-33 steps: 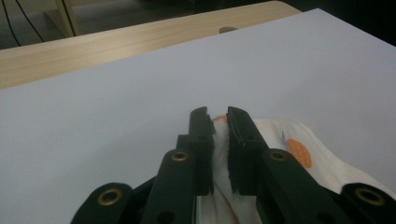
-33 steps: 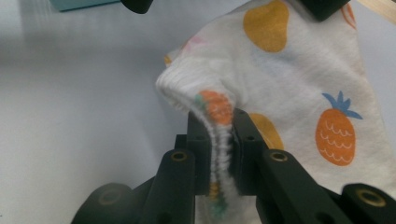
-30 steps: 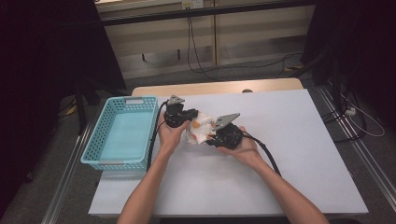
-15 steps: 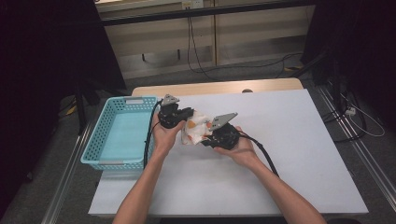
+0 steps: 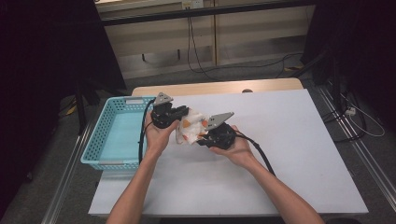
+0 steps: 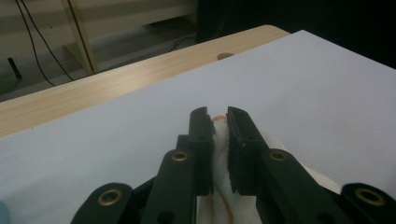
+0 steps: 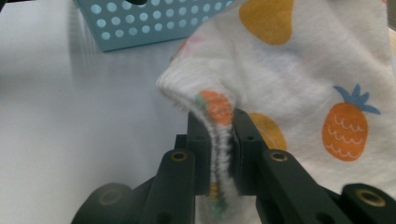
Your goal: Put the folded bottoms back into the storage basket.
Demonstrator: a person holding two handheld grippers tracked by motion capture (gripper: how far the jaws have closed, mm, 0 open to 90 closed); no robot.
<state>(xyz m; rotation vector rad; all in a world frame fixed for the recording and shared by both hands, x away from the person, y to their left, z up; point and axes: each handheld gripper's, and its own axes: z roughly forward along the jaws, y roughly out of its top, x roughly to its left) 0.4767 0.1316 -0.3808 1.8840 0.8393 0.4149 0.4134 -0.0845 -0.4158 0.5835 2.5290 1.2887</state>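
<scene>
Over at the left sits our blue basket [image 5: 114, 135], its near rim low and the inside open. Next, our left hand-held gripper [image 5: 180, 113] is clamped on the white pineapple-print cloth [image 5: 190, 128], which hangs between both hands just above the table [image 5: 289, 140]. It's soft, light, floppy, so we judge the ribbed hem the best hold. The right hand-held gripper [image 5: 201, 138] pinches that hem [image 7: 219, 140]. Right of us, plenty of bare room.
</scene>
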